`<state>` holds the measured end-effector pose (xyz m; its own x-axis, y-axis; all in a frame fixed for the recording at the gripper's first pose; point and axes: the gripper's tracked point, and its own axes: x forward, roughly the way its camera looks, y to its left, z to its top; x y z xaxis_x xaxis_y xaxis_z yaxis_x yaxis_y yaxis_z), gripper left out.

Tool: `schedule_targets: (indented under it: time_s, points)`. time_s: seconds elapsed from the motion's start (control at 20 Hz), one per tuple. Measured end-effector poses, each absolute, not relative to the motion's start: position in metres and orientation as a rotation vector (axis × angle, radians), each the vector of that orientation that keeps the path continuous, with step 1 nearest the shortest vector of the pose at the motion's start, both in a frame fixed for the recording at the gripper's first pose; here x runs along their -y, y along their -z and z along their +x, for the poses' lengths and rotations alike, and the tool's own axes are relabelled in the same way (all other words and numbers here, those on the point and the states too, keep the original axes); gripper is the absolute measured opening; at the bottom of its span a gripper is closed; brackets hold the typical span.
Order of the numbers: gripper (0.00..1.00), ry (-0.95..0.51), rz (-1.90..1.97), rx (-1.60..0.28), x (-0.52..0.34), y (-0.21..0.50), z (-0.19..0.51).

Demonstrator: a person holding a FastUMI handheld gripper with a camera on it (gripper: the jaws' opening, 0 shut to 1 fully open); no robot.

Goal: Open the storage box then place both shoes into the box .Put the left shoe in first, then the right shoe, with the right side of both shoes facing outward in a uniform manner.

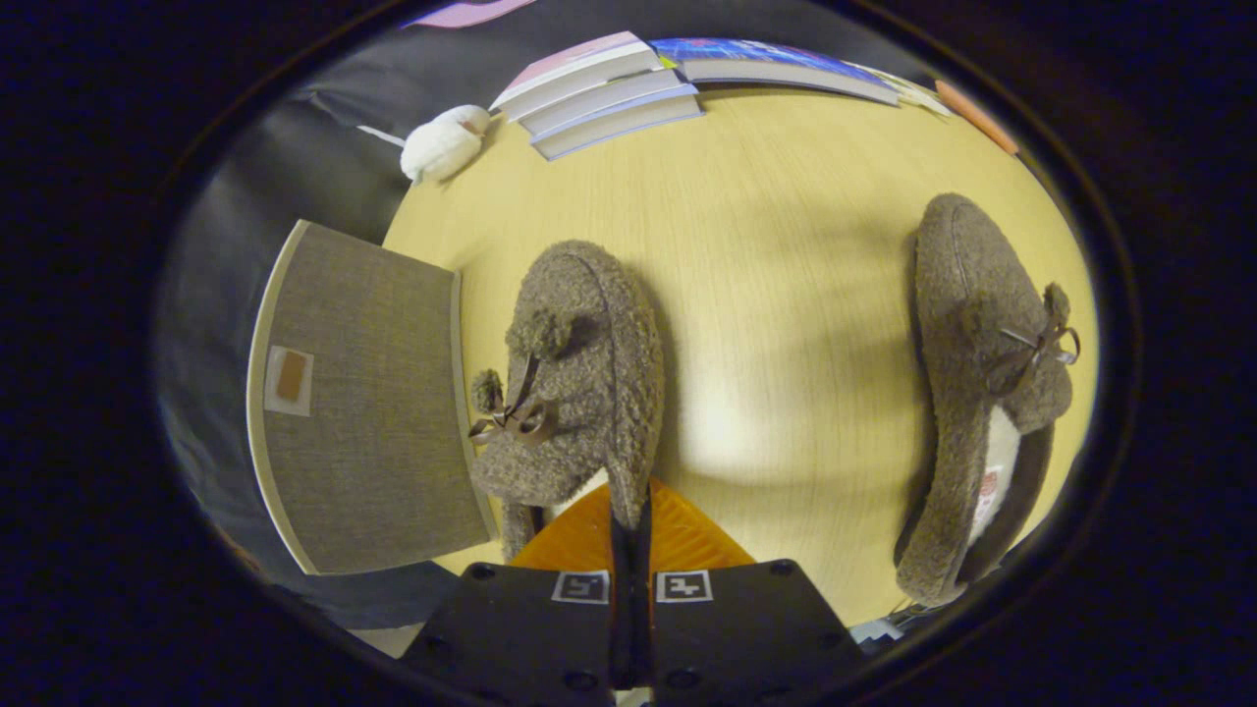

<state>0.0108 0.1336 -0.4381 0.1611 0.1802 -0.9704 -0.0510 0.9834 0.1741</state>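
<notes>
My gripper (628, 511) is shut on the rim of a fuzzy grey-brown slipper (579, 383), with the rim pinched between the two fingers near its heel. This slipper's toe points away from me, and its bow and pom-poms sit on the side facing the box. The grey fabric storage box (368, 403) lies just left of this slipper, showing a flat woven panel with a pale rim and a small tab. The second matching slipper (967, 393) lies apart on the wooden table (786, 295), well to the right of the fingers.
A stack of books (609, 93) and a flat open book (776, 67) lie at the table's far edge. A white plush toy (444, 144) sits at the far left corner, beyond the box. An orange pen (975, 116) lies at the far right.
</notes>
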Motion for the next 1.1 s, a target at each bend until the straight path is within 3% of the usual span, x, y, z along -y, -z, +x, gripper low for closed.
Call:
schedule_targets:
  time_s: [0.75, 1.1]
  points:
    - [0.04, -0.281, 0.385, -1.406, -0.186, 0.326, -0.051]
    - [0.04, -0.421, 0.437, -1.326, -0.246, 0.255, -0.045]
